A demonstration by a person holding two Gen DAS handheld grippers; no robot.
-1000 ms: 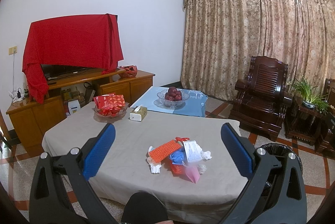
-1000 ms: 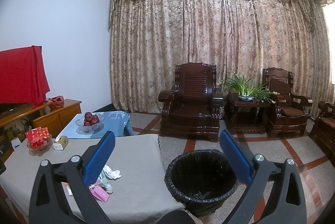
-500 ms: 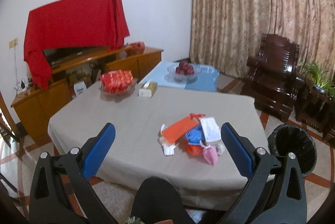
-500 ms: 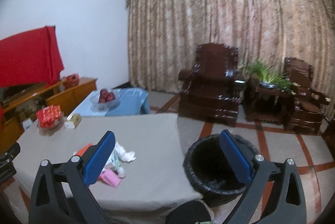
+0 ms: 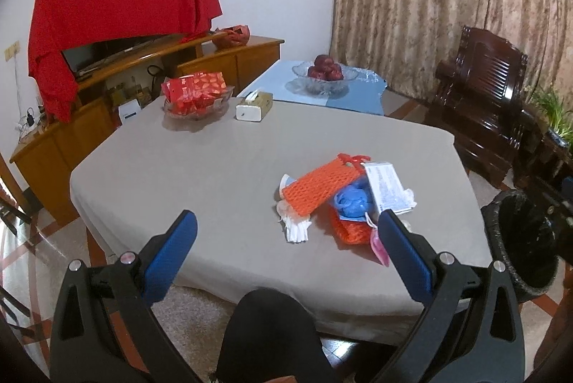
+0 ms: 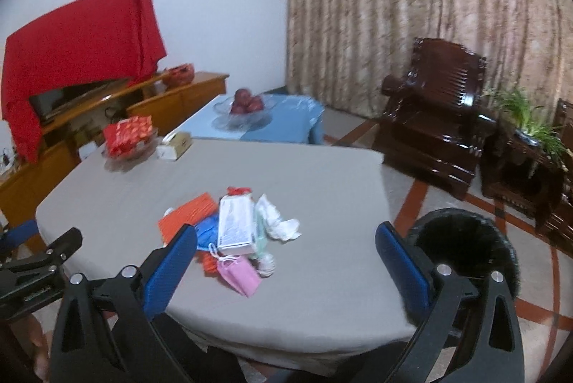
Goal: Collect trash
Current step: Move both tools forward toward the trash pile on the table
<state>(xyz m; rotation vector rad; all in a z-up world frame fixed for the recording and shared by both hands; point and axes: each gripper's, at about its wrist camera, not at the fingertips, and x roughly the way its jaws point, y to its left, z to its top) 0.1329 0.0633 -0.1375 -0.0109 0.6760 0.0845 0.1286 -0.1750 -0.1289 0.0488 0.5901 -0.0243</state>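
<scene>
A pile of trash lies on the grey-covered table (image 5: pixel 200 175): an orange mesh sleeve (image 5: pixel 317 184), a blue crumpled bag (image 5: pixel 352 200), a white printed packet (image 5: pixel 385 184), white tissue (image 5: pixel 295 229) and a pink mask (image 5: pixel 379 245). The pile also shows in the right wrist view: packet (image 6: pixel 234 225), pink mask (image 6: pixel 240 277), tissue (image 6: pixel 277 220). A black-lined bin (image 5: pixel 519 236) (image 6: pixel 465 250) stands on the floor right of the table. My left gripper (image 5: pixel 286 254) and right gripper (image 6: pixel 286 261) are open and empty, above the table's near edge.
At the table's far side stand a dish of red packets (image 5: pixel 195 92) and a tissue box (image 5: pixel 254 105). A glass fruit bowl (image 5: pixel 324 75) sits on a blue low table. A wooden cabinet (image 5: pixel 107 103), dark wooden armchair (image 5: pixel 483 96) and a potted plant (image 6: pixel 526 118) surround the area.
Both grippers have tilted down and moved closer to the table. The right one has swung left, so the trash pile is now central in its view. Both stay open.
</scene>
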